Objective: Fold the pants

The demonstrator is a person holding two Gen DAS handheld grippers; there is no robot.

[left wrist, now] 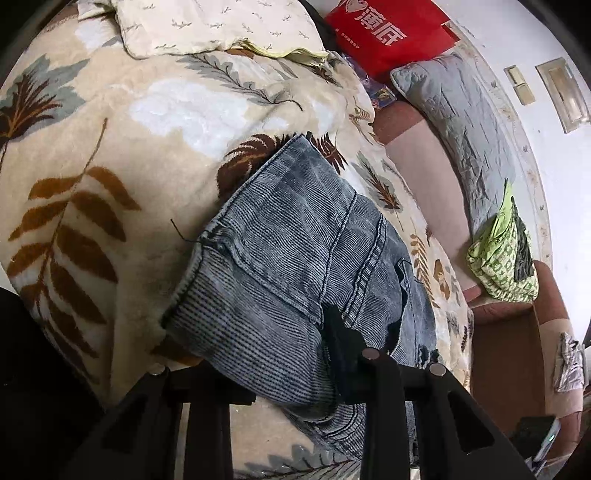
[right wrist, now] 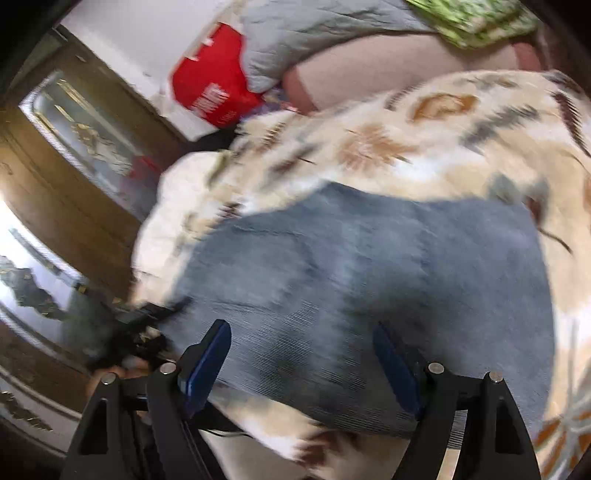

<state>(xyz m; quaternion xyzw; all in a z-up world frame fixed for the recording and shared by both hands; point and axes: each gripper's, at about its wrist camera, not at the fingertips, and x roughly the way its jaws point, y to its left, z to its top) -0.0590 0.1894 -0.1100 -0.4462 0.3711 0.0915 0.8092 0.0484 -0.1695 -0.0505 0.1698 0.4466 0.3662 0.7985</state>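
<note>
Left wrist view: left gripper (left wrist: 295, 354) pinches the folded pants (left wrist: 295, 251) (near edge) for lifting; right gripper (right wrist: 301, 365) hovers open above them.

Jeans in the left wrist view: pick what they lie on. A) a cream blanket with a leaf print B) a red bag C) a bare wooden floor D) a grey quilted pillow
A: the folded jeans rest on the leaf-print blanket, well apart from the red bag and grey pillow.
</note>
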